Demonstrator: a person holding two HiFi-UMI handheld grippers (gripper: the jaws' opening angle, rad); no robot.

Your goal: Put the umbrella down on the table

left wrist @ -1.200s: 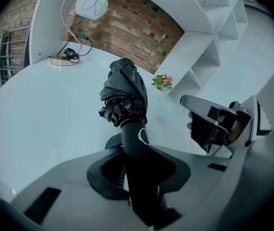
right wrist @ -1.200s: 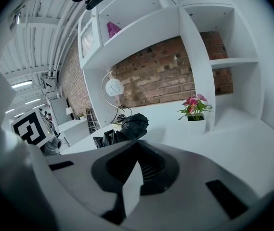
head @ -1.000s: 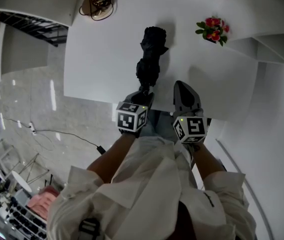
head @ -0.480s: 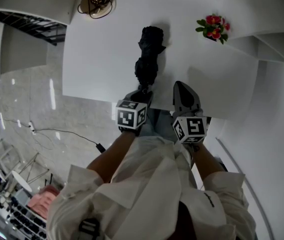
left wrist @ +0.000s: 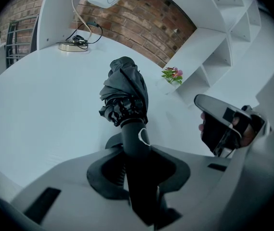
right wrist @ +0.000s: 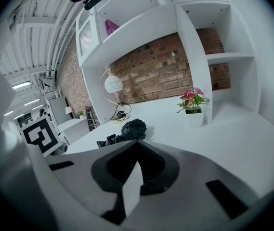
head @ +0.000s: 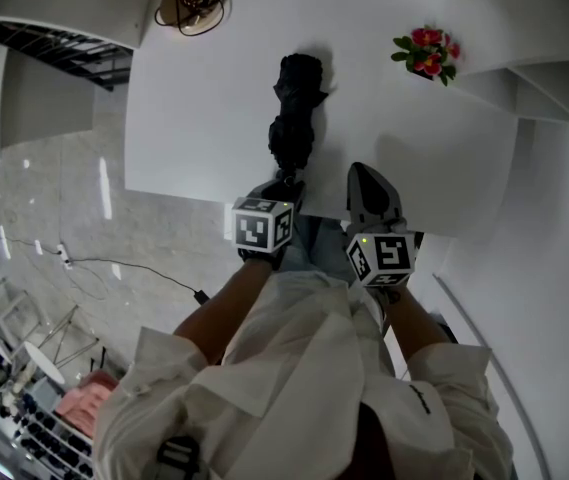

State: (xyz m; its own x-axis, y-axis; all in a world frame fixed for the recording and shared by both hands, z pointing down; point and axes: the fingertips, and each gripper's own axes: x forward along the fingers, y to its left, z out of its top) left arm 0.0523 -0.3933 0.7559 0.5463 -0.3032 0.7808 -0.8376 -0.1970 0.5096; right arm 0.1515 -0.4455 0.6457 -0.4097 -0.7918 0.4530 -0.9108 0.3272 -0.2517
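On our left gripper (head: 284, 190) the fingers clamp the folded umbrella (head: 294, 118) by its handle, canopy low over the bench (head: 194, 98), left of the flower pot (head: 426, 58). The right gripper (head: 369, 183) has its fingers closed, empty. We'd ease the handle flat before letting go.

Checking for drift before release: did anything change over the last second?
Almost nothing. The umbrella's far end edged slightly left over the table in the head view. Nothing grabbed or released: the left tongs stay clamped on its handle, and the right tongs stay shut and empty. Flowers unmoved.
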